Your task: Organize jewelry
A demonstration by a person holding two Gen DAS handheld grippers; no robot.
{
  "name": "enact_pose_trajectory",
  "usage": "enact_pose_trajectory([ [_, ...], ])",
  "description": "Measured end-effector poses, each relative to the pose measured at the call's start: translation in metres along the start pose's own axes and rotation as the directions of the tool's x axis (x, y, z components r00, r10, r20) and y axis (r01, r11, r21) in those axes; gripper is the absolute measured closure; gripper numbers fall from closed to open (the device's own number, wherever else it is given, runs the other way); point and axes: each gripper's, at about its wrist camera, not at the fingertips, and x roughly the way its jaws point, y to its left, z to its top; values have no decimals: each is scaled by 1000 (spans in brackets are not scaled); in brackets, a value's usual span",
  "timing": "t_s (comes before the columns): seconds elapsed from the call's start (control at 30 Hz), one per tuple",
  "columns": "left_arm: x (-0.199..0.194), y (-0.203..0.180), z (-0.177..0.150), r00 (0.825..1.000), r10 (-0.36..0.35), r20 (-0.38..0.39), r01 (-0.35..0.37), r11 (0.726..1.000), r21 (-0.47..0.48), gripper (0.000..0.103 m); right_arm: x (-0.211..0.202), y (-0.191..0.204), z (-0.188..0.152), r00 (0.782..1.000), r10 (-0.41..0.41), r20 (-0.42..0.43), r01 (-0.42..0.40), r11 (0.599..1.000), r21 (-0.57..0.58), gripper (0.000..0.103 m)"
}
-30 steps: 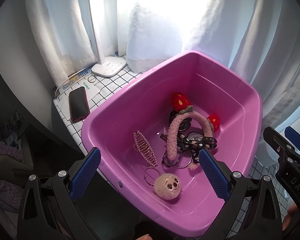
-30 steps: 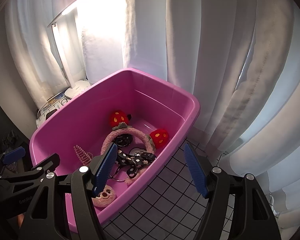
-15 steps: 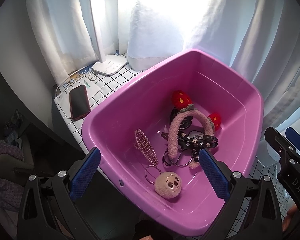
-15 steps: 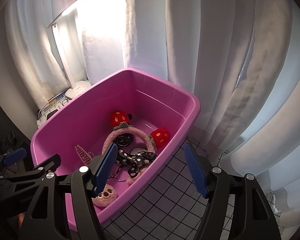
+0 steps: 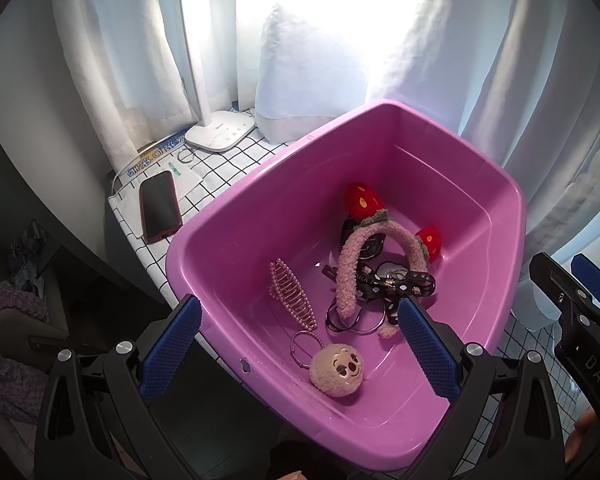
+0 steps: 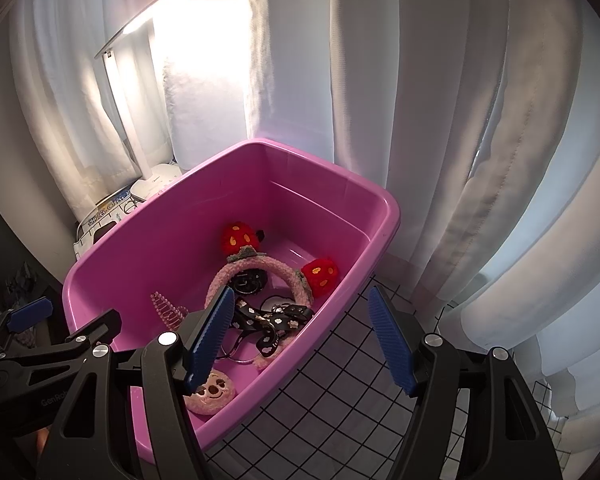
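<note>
A pink plastic tub (image 5: 496, 184) (image 6: 380, 204) sits on a white grid-pattern cloth (image 6: 340, 380). Inside lie a fuzzy pink headband with red strawberries (image 5: 346, 268) (image 6: 284, 268), a black spotted ribbon strap (image 5: 404, 284) (image 6: 268, 320), metal rings (image 5: 352, 320), a pearl hair claw (image 5: 292, 296) (image 6: 168, 308) and a round plush face charm on a ring (image 5: 338, 370) (image 6: 210, 392). My left gripper (image 5: 296, 350) hangs open above the tub's near rim, holding nothing. My right gripper (image 6: 300, 338) stands open over the tub's right rim, empty.
A white desk lamp (image 5: 220, 132) (image 6: 156, 184) stands behind the tub at the left, lit. A dark phone (image 5: 160, 206), a loose ring (image 5: 185, 156) and papers lie on the cloth beside it. White curtains (image 6: 440, 120) hang close behind and to the right.
</note>
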Motion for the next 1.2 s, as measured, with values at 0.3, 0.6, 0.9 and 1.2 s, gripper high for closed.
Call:
enact_pose_trajectory([
  [0.3, -1, -1, 1, 1000, -1, -2, 1, 1000, 5, 6, -1, 0, -1, 1000, 1, 1, -1, 1000, 1, 37],
  [0.6, 1, -3, -1, 1000, 4, -7, -4, 1000, 10, 6, 1, -3, -2, 1000, 2, -5, -2, 1000, 9, 37],
  [0.9, 0, -3, -1, 1000, 18, 12, -18, 1000, 13, 6, 3, -5, -3, 1000, 6, -10, -6, 1000, 14, 37],
  [1.2, 2, -3, 1, 1000, -2, -3, 2, 1000, 6, 6, 7, -5, -3, 1000, 9, -17, -9, 1000, 13, 37],
])
